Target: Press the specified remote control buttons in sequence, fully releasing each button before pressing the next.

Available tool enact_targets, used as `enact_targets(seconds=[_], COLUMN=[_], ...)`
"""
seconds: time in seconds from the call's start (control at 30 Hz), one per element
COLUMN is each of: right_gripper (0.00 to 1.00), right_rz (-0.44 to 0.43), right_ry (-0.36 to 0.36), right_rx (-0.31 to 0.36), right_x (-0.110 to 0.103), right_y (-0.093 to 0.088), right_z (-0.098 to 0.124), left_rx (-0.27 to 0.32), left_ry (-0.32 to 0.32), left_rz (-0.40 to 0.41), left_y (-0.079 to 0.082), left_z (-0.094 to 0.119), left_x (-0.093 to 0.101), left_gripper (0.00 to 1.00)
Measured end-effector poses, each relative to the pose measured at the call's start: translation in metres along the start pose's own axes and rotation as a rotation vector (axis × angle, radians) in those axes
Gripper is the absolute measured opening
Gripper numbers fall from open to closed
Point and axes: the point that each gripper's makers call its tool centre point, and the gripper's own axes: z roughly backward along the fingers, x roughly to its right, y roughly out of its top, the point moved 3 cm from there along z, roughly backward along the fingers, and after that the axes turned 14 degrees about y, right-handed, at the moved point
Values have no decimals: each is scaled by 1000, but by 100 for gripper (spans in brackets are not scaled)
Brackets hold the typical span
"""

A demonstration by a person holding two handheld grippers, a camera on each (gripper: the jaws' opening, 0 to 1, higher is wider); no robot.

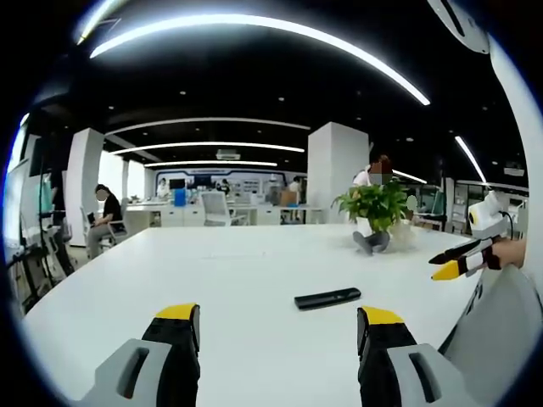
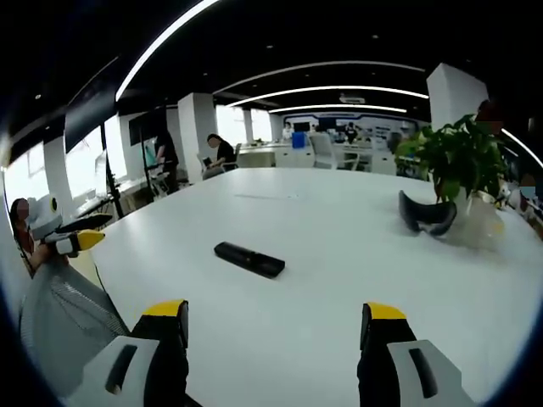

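Remote control (image 1: pixel 327 298) lies flat mid-counter (image 1: pixel 237 280), untouched; left tongs (image 1: pixel 277 326) and right tongs (image 2: pixel 277 324) hover wide open, empty; looks light, stiff, likely to skid, so press straight down on its buttons.

You face a large white table (image 1: pixel 237 280) in an open-plan office. Take this table as your reference. Beyond its far edge stands a white square column (image 1: pixel 338 170), with a second white column (image 1: pixel 83 182) off toward its left end. Past the far edge you see rows of white desks (image 1: pixel 182 214) and office chairs (image 1: pixel 216 206). A person sits at a desk (image 1: pixel 108 216) beyond the table's left corner. Above the table, the ceiling is dark and carries long curved light strips (image 1: pixel 271 30). In the right gripper view, bright windows (image 2: pixel 81 157) line the wall to the table's left.
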Motion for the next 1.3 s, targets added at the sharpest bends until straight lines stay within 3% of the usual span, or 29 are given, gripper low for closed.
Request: enact_targets(seconds=[0.93, 1.0, 1.13, 1.23, 1.27, 1.3], right_gripper=[81, 81, 81, 80, 80, 79], right_rz=[0, 5, 2, -8, -11, -17], right_ry=[-1, 0, -20, -43, -47, -49], right_rx=[1, 8, 28, 33, 32, 22], right_x=[1, 1, 5, 10, 11, 12], right_y=[0, 1, 2, 1, 1, -1], right_z=[1, 2, 6, 9, 9, 9], left_rx=[-26, -69, -199, -372, -441, -472], left_ry=[-16, -44, -76, -168, -184, -183], left_rz=[-10, 7, -54, -75, -108, -151], left_y=[-4, -9, -28, -50, -59, -63], left_z=[-1, -2, -2, 1, 2, 1], left_x=[4, 9, 12, 23, 23, 20], left_gripper=[78, 78, 80, 79, 74, 69])
